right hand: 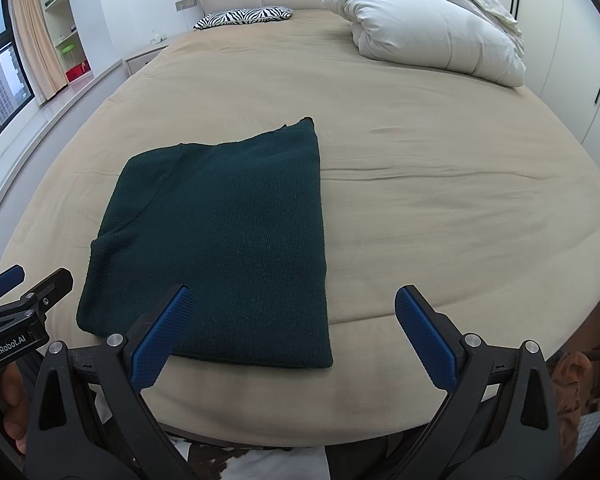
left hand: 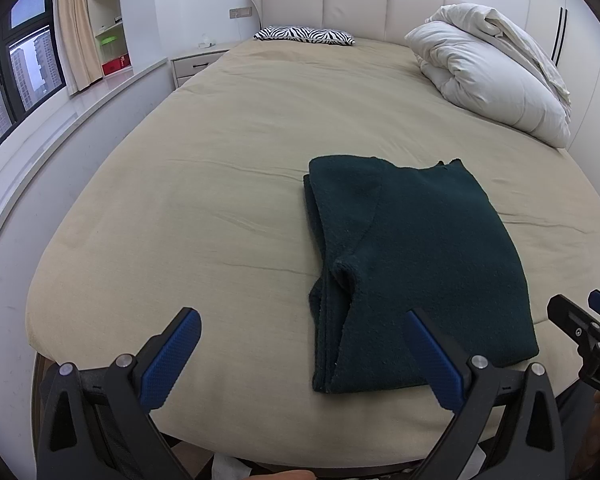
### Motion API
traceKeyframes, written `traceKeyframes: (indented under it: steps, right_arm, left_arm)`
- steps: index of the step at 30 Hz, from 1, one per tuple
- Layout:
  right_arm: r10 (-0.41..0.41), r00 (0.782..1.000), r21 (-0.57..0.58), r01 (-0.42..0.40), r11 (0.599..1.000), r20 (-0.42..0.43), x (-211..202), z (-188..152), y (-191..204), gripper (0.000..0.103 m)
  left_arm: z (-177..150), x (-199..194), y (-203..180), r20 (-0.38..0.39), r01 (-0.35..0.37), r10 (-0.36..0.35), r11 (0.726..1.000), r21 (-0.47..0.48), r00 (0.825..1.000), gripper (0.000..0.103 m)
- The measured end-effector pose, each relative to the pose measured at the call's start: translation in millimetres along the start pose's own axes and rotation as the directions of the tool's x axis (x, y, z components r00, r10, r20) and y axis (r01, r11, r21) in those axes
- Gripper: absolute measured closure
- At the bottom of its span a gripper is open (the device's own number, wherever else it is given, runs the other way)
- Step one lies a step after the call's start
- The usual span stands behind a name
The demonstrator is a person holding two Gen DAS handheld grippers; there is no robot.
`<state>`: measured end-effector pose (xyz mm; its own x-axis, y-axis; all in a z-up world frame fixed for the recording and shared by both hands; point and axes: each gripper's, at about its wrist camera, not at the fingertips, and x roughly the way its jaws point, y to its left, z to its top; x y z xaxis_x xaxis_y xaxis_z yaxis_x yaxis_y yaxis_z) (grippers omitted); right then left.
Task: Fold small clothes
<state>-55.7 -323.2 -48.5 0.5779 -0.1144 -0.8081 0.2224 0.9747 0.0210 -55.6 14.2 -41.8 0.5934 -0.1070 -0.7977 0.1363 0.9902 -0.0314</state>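
dark green folded knit garment (right hand: 220,240) lies near the tan bed's (right hand: 440,220) near edge; left gripper (left hand: 300,356) and right gripper (right hand: 294,336) hover spread, empty.

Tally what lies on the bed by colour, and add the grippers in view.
Dark green: 1, the folded garment
White: 1, the bundled duvet
Black-and-white zebra print: 1, the small pillow
Grippers, blue pads: 2, left gripper and right gripper, both open and holding nothing
Total: 5, with 3 on the beige bed
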Motion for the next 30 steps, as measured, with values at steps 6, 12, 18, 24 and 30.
traceKeyframes:
  steps: [6, 12, 18, 24, 30]
  right_arm:
    - [0.001, 1.000, 0.000, -0.001, 1.000, -0.002, 0.1, -0.9, 0.3, 0.000]
    - [0.000, 1.000, 0.001, 0.000, 1.000, -0.002, 0.5, -1.3, 0.4, 0.000]
    - [0.001, 1.000, 0.002, -0.001, 1.000, -0.003, 0.7, -3.3, 0.8, 0.000]
    - [0.002, 1.000, 0.000, -0.002, 1.000, -0.004, 1.5, -3.7, 0.2, 0.000]
    - [0.002, 1.000, 0.001, -0.002, 1.000, -0.004, 1.3, -3.7, 0.4, 0.000]
  left_arm:
    - [-0.3, -0.2, -0.2, 0.000, 0.000, 0.000, 1.000, 0.000, 1.000, 0.000]
    - [0.0, -0.3, -0.5, 0.000, -0.001, 0.001, 1.000, 0.000, 1.000, 0.000]
    - [-1.2, -0.5, -0.2, 0.000, 0.003, -0.003, 1.000, 0.000, 1.000, 0.000]
    - [-1.6, 0.1, 0.5, -0.002, 0.003, -0.003, 1.000, 0.006, 1.000, 0.000]
    - [-2.3, 1.8, 2.3, -0.012, 0.012, -0.012, 1.000, 0.007, 1.000, 0.000]
